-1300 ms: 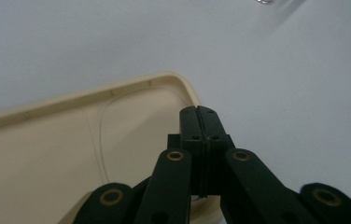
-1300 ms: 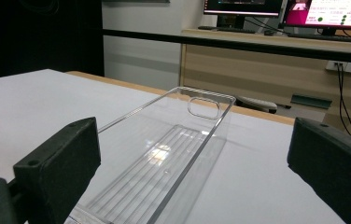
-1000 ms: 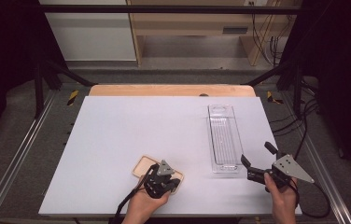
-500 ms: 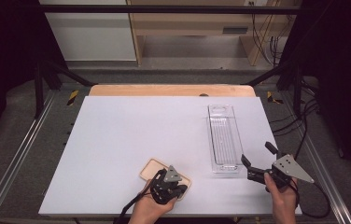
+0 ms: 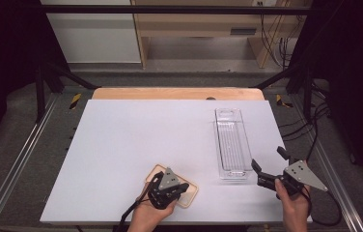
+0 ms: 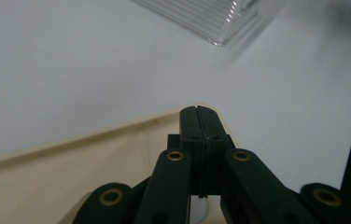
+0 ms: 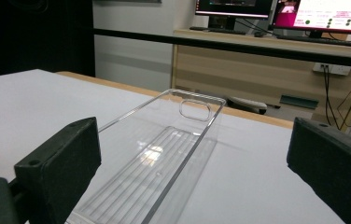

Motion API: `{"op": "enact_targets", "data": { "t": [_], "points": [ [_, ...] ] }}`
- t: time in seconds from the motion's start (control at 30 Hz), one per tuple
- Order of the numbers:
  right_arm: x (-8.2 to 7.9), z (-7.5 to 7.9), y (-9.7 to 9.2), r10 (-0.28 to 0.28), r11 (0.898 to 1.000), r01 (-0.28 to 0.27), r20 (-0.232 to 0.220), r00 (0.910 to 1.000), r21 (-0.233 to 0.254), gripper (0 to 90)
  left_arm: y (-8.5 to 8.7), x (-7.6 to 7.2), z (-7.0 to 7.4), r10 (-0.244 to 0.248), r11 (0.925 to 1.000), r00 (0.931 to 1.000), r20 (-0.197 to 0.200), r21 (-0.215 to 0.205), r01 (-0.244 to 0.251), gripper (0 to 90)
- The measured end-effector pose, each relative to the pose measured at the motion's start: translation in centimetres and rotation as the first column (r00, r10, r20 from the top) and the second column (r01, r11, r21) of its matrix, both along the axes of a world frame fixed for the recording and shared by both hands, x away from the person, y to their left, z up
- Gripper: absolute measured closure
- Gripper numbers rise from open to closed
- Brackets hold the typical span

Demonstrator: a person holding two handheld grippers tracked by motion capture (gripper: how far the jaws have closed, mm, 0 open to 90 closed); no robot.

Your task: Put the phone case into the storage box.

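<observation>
Since a second ago the left gripper [image 5: 182,187] has slid a little toward the person and to the right, and the tray [image 5: 190,195] under it has shifted with it, turning slightly; the right gripper [image 5: 269,162] has stayed put. In the left gripper view the two black jaws are pressed flat together, tips just over the tray's far rim [image 6: 117,127]; I cannot tell whether anything thin is caught between them. That tray is a small, pale wooden one with rounded corners, lying near the front edge of the white table [image 5: 136,140], left of centre. The left hand [image 5: 150,215] comes in from below, cable trailing beside it.

Over on the right, the right gripper's jaws are spread wide, holding nothing, aimed at the near end of the bin [image 5: 230,142]. Its own view looks between them, down the length of the bin [image 7: 164,149]: clear plastic, long and narrow, ribbed floor, a handle slot in the far wall. Tray and bin sit apart.
</observation>
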State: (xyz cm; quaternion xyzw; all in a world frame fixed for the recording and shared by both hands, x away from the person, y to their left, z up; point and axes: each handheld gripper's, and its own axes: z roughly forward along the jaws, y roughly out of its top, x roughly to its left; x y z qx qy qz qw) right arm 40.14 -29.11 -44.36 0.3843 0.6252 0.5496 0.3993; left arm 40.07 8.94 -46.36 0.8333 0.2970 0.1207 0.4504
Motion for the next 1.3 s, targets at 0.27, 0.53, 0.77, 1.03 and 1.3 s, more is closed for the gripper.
{"op": "enact_targets", "data": {
  "t": [0.27, 0.53, 0.77, 1.03, 1.3],
  "points": [
    [-0.4, 2.3, 1.4, -0.01, 1.0, 0.01, 0.001, 1.0, 0.015, 3.1, 4.7, 0.0, 1.7, 0.127, 0.9887, 0.9839, 0.125, -0.095, -0.116, 90.0],
    [-0.5, 4.6, 4.6, 0.06, 0.997, -0.061, -0.02, 0.998, -0.038, 2.5, 8.3, 0.1, 2.5, 0.223, 0.9683, 0.9596, 0.172, -0.153, -0.197, 86.4],
    [-0.3, 5.8, 7.3, 0.101, 0.99, -0.107, -0.064, 0.9928, -0.087, 2.9, 10.1, 0.0, 2.8, 0.303, 0.9447, 0.922, 0.241, -0.202, -0.258, 62.8],
    [0.6, 6.9, 10.0, 0.169, 0.977, -0.185, -0.142, 0.9753, -0.106, 4.1, 12.2, 0.1, 2.6, 0.342, 0.9286, 0.9088, 0.238, -0.233, -0.289, 34.5],
    [1.5, 7.2, 13.0, 0.237, 0.95, -0.272, -0.216, 0.9472, -0.153, 4.0, 14.4, 0.6, 2.1, 0.403, 0.8971, 0.8851, 0.233, -0.293, -0.331, 5.3]
  ]
}}
